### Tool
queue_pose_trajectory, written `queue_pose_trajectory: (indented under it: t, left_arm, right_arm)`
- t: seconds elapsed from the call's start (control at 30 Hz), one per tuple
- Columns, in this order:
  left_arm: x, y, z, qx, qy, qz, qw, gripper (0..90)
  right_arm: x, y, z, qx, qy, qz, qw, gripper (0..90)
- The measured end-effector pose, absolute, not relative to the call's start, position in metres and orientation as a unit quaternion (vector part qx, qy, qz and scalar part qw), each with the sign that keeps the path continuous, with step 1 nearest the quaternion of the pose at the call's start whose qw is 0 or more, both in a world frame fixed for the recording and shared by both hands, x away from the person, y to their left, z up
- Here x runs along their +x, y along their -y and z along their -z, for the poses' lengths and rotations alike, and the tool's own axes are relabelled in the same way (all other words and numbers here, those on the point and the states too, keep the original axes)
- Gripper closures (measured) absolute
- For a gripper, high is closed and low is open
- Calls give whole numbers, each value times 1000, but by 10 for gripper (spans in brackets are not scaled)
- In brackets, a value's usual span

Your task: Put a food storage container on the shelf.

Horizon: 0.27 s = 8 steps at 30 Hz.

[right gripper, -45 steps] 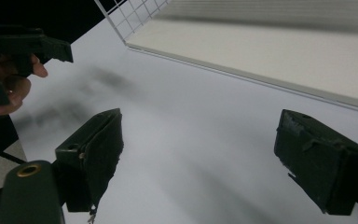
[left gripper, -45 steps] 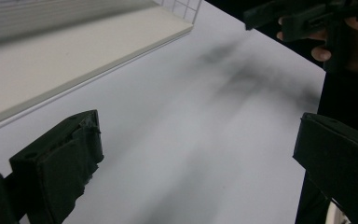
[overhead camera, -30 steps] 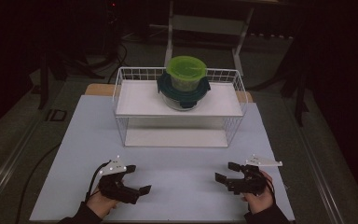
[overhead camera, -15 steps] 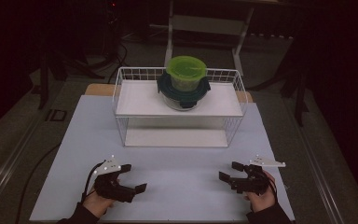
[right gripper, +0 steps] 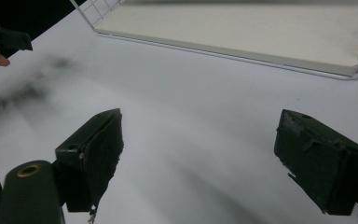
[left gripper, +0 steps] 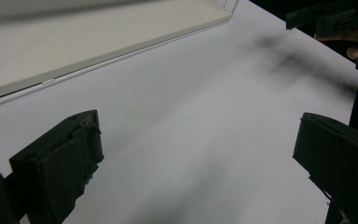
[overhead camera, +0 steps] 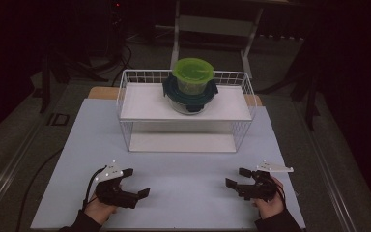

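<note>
Both claws have been drawn slightly nearer to the near edge of the counter (overhead camera: 183,193) over the past second, the left claw (overhead camera: 137,183) a little more than the right claw (overhead camera: 236,176); the rack and its load are unchanged. Each claw is held in a hand just above the white counter, near the near corners, the two well apart from each other and pointed inward. The jaws of the left claw are seen spread wide in the left gripper view (left gripper: 196,154), with nothing between them but bare counter. The jaws of the right claw are likewise seen wide apart in the right gripper view (right gripper: 198,158), with nothing gripped.

At the far side of the counter a white wire rack (overhead camera: 125,96) is set, with an upper shelf and a lower shelf board (overhead camera: 181,142). On the upper shelf, about midway along it, a clear bowl with a dark teal lid (overhead camera: 189,92) is placed, and a green lidded container (overhead camera: 192,73) is stacked upright on top of it. Both containers lie well apart from the claws. The near edge of the lower shelf board is seen in both gripper views, at the top (left gripper: 98,42) (right gripper: 242,32). Dim floor and dark furniture legs are seen beyond the counter.
</note>
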State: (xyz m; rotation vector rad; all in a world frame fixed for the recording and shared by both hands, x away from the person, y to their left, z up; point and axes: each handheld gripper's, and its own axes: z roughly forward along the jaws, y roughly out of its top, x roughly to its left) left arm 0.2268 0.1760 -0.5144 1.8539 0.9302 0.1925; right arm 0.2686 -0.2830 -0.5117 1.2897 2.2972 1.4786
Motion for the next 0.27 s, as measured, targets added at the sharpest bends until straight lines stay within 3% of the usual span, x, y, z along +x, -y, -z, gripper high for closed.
queue_pose_trajectory:
  t: [0.27]
  left_arm:
    - [224,-171,515,776,-376,-79,500,7]
  right_arm:
    - [268,282,512,426,-761,-486,61,150]
